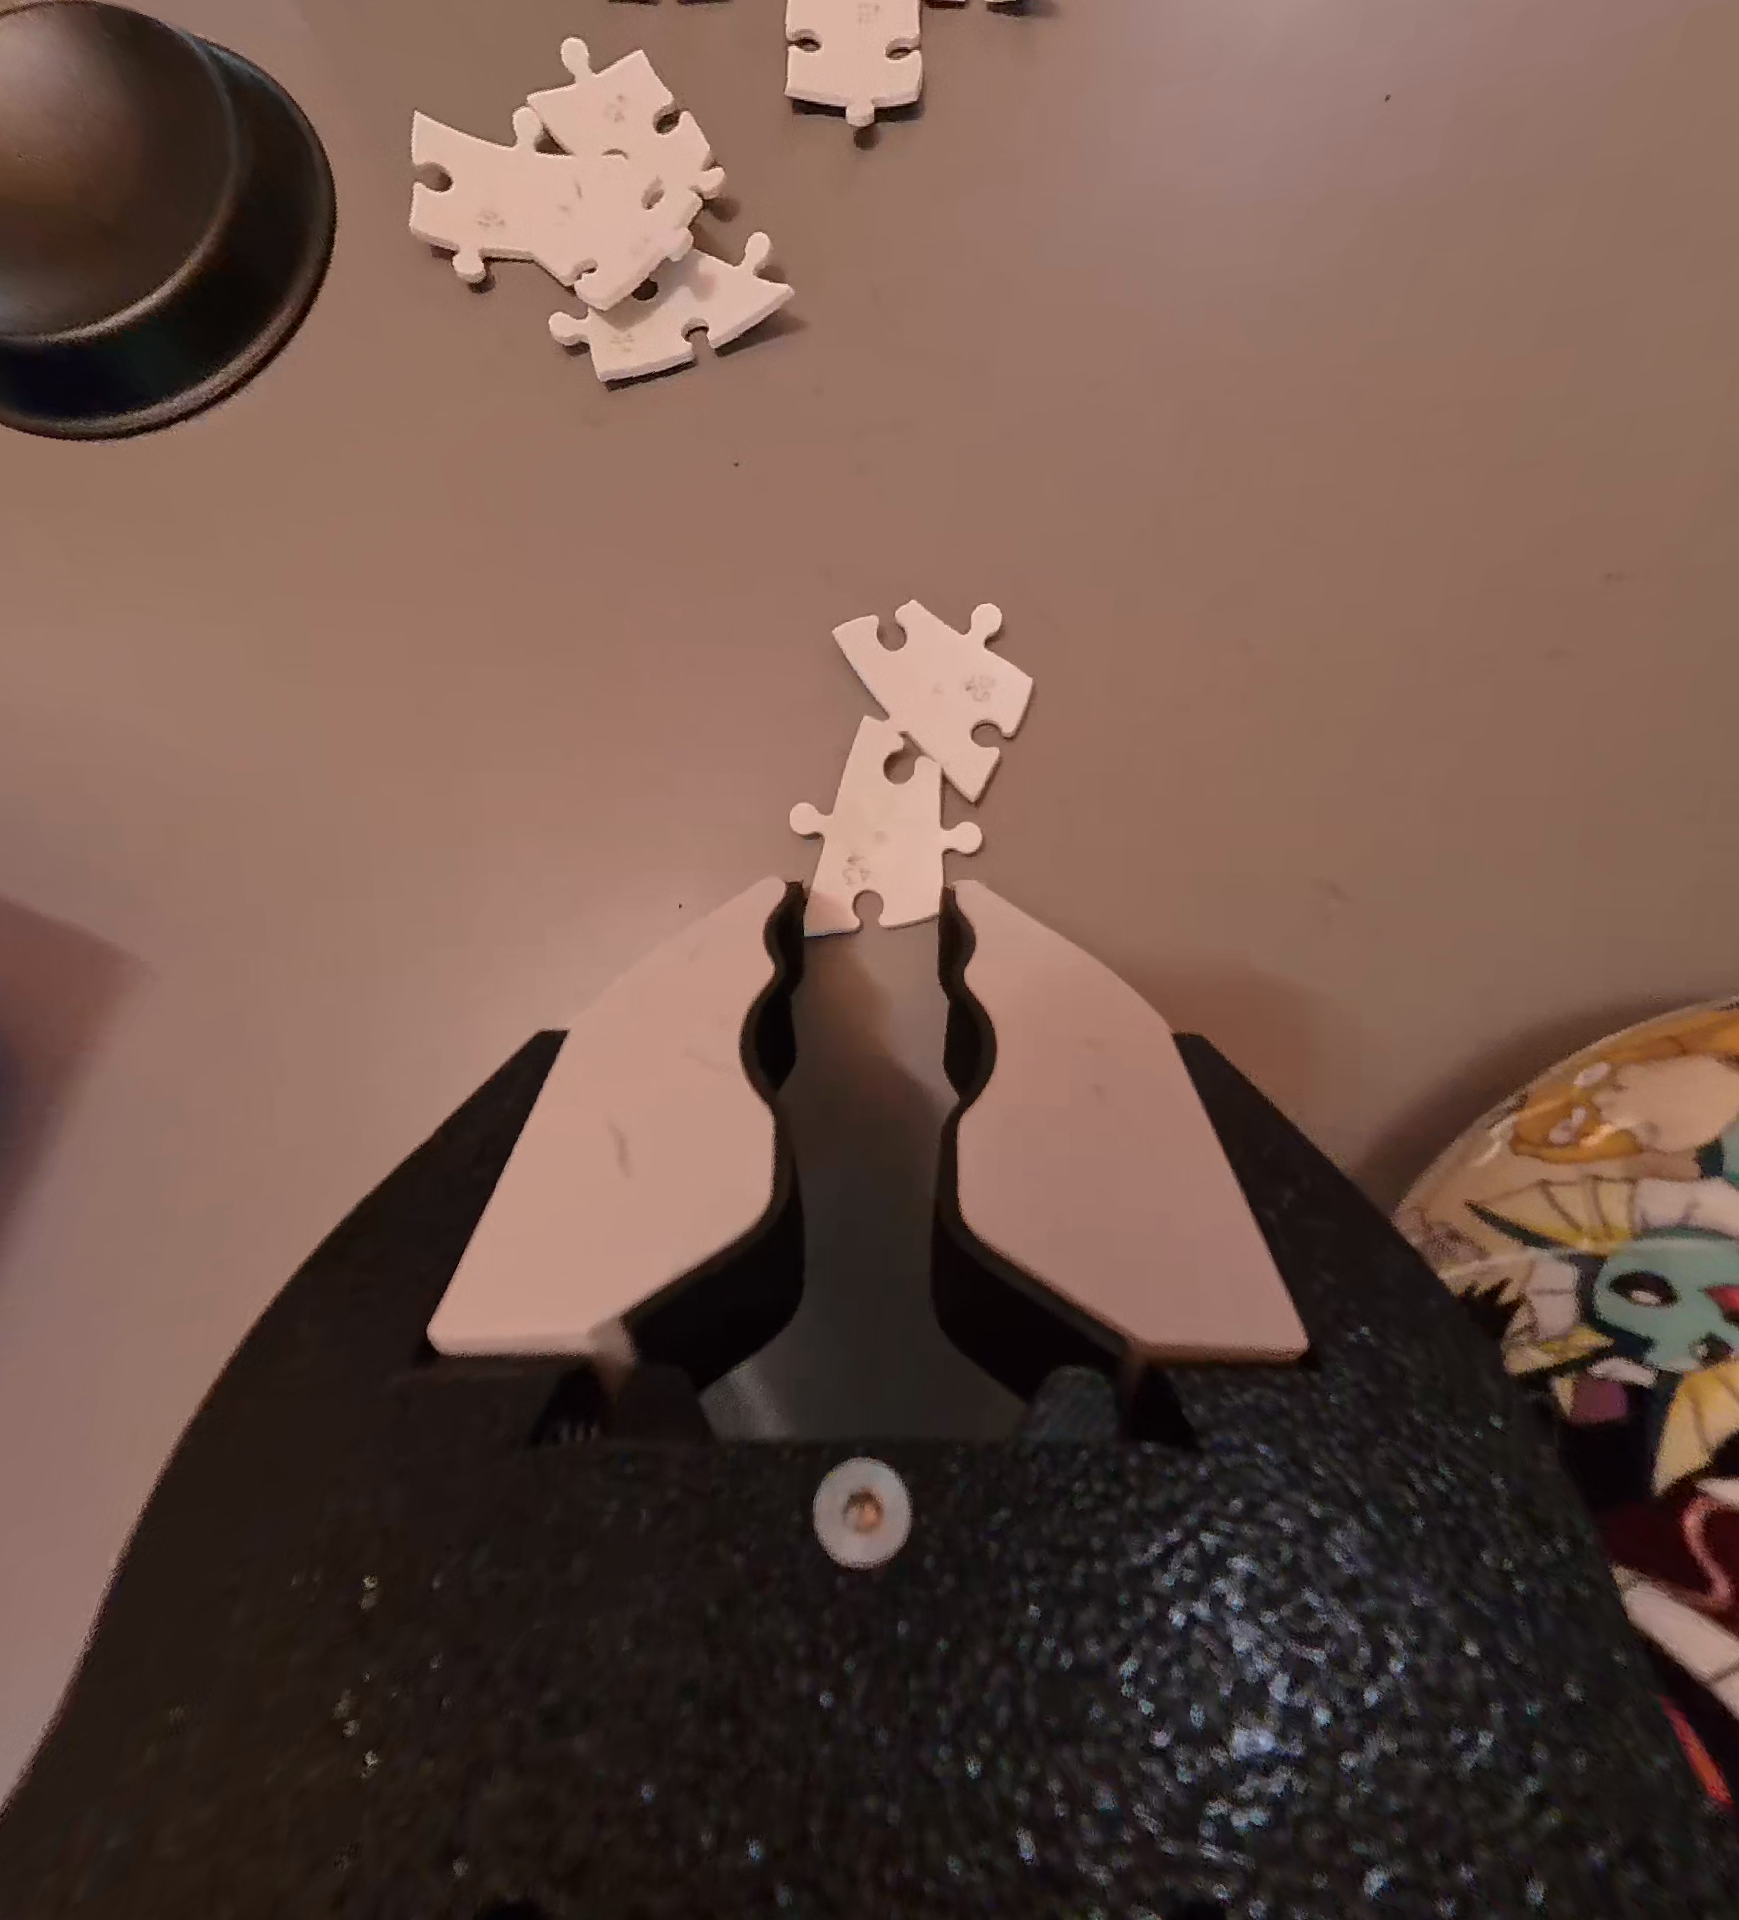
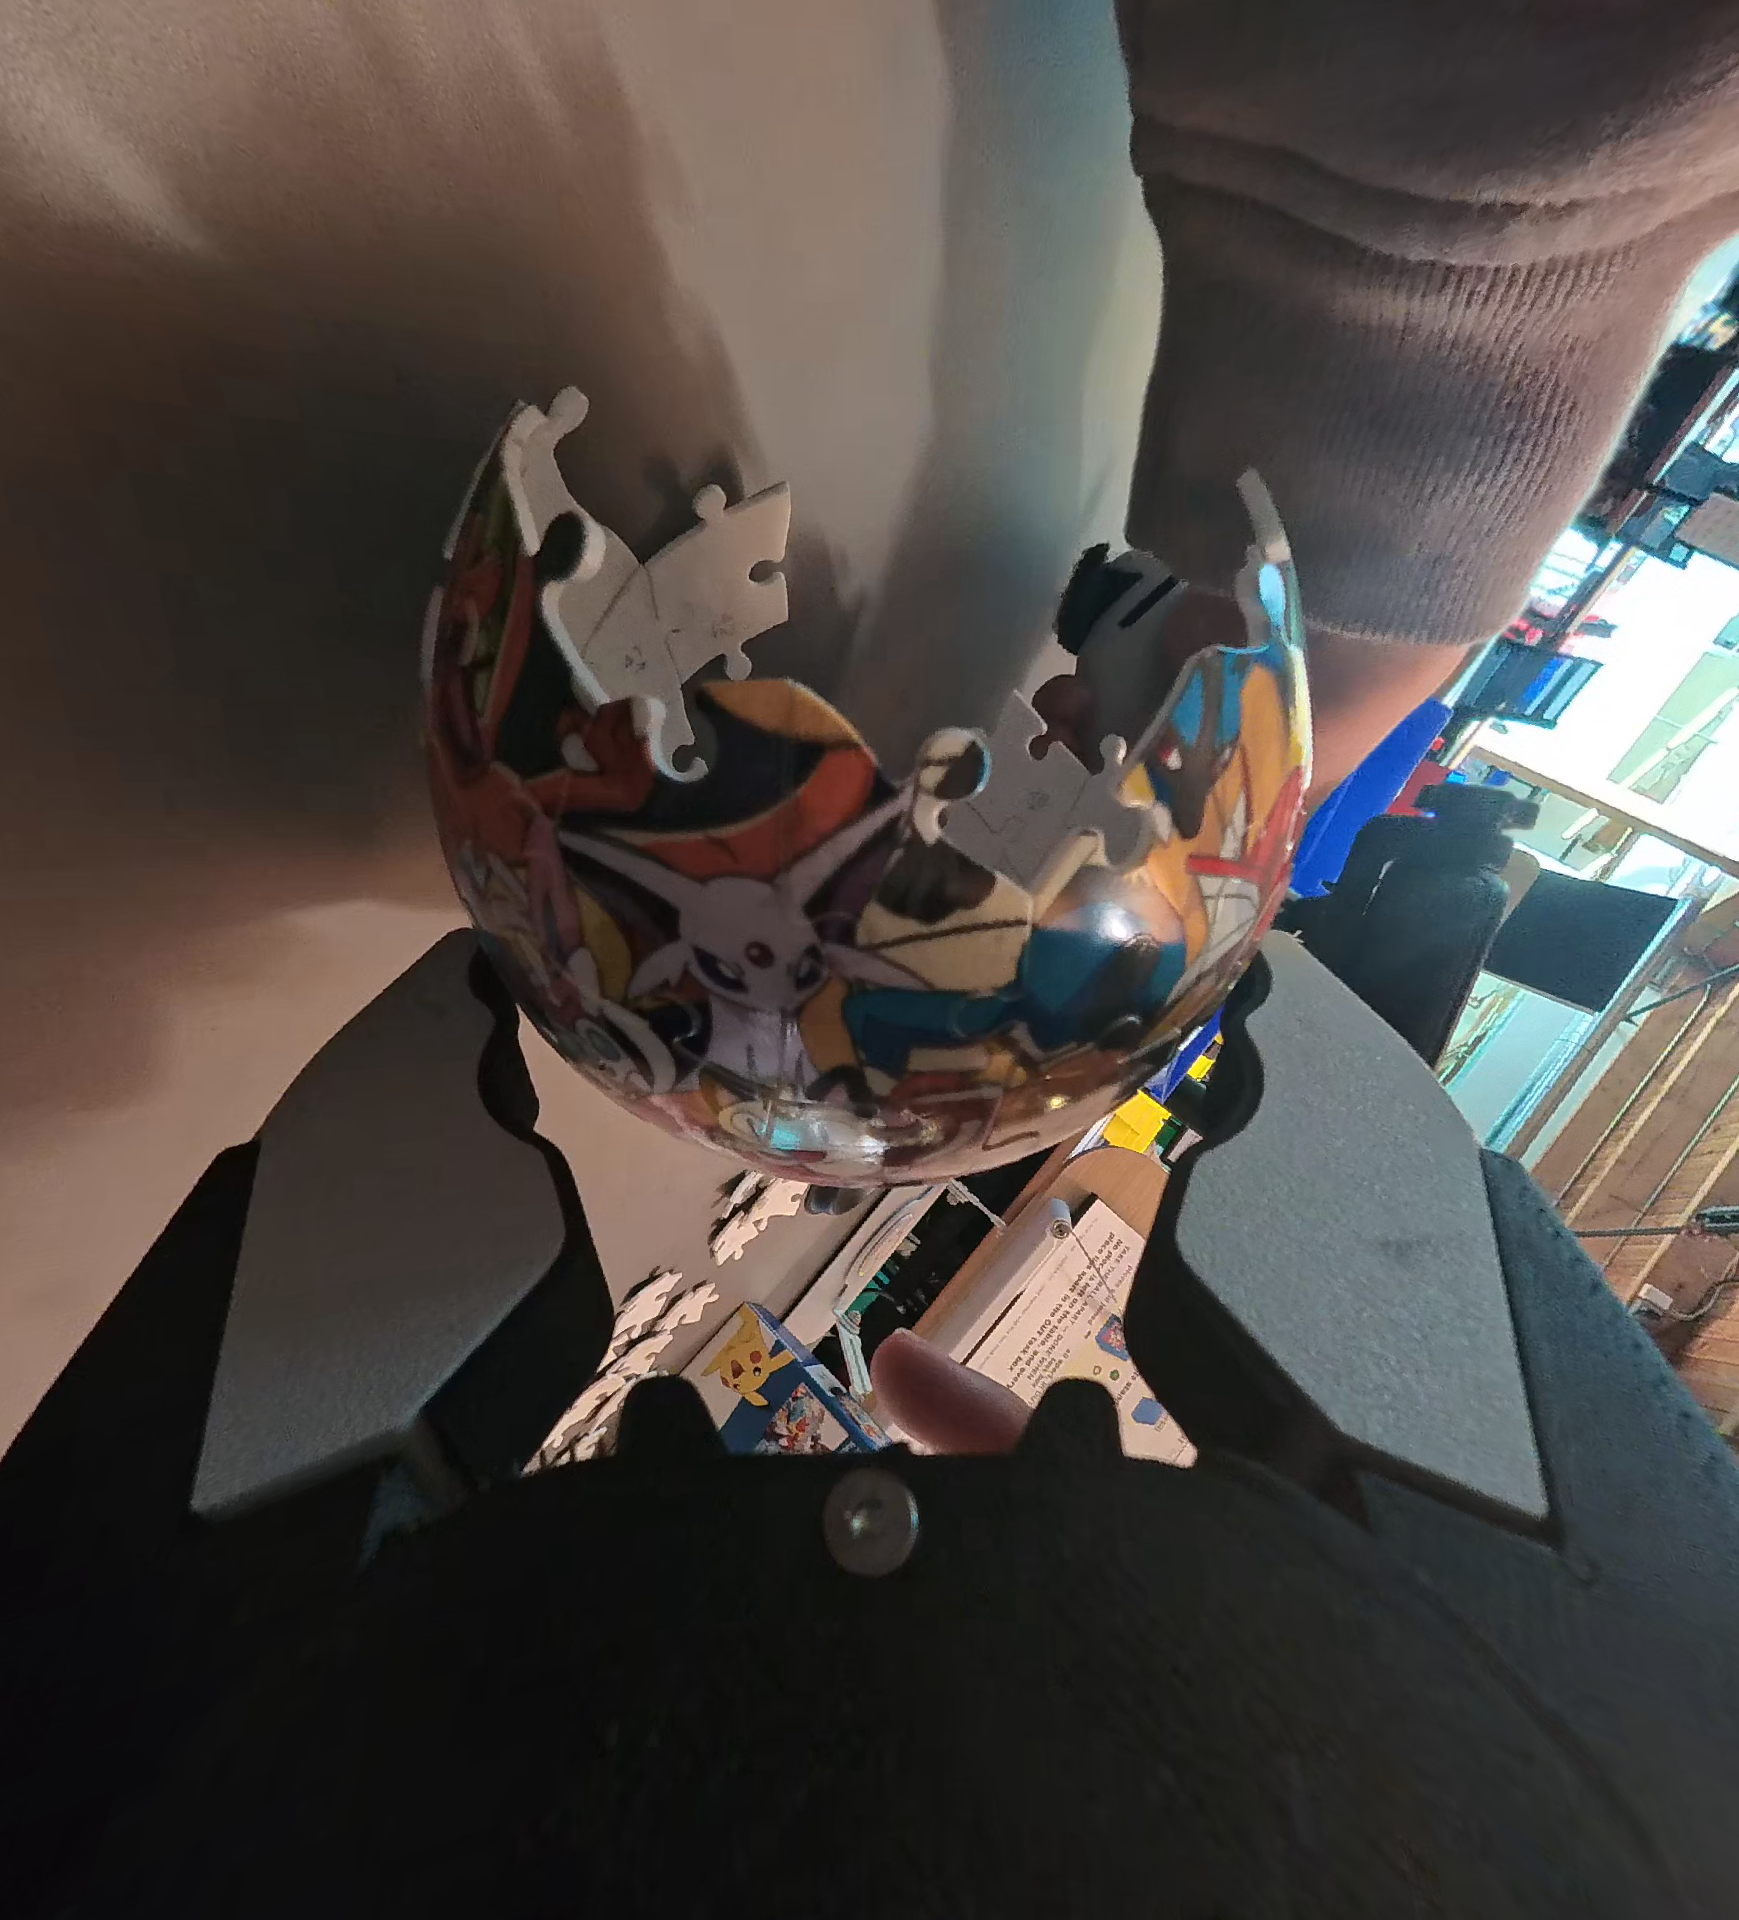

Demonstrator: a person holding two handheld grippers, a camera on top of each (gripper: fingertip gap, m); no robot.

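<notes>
My left gripper (image 1: 873, 896) is low over the grey table (image 1: 1260, 520). Its two tips touch either side of a white puzzle piece (image 1: 880, 842) lying face down. A second white piece (image 1: 938, 691) overlaps that piece's far end. My right gripper (image 2: 865, 966) is shut on a partly built puzzle ball (image 2: 823, 914) printed with colourful cartoon figures. It holds the ball by its lower sides, and the jagged open rim faces away from the camera. The white insides of the ball's pieces show at the rim. The ball's edge also shows in the left wrist view (image 1: 1675, 1195), at the right.
A dark round domed object (image 1: 86, 208) stands at the table's far left. A heap of white pieces (image 1: 574, 208) lies beside it, with another piece (image 1: 854, 52) farther back. In the right wrist view, a person's brown sleeve (image 2: 1416, 312) is above the ball, with loose pieces (image 2: 657, 1320) and a printed box (image 2: 771, 1371) behind. The tips of one gripper are about 15 cm away from the tips of the other.
</notes>
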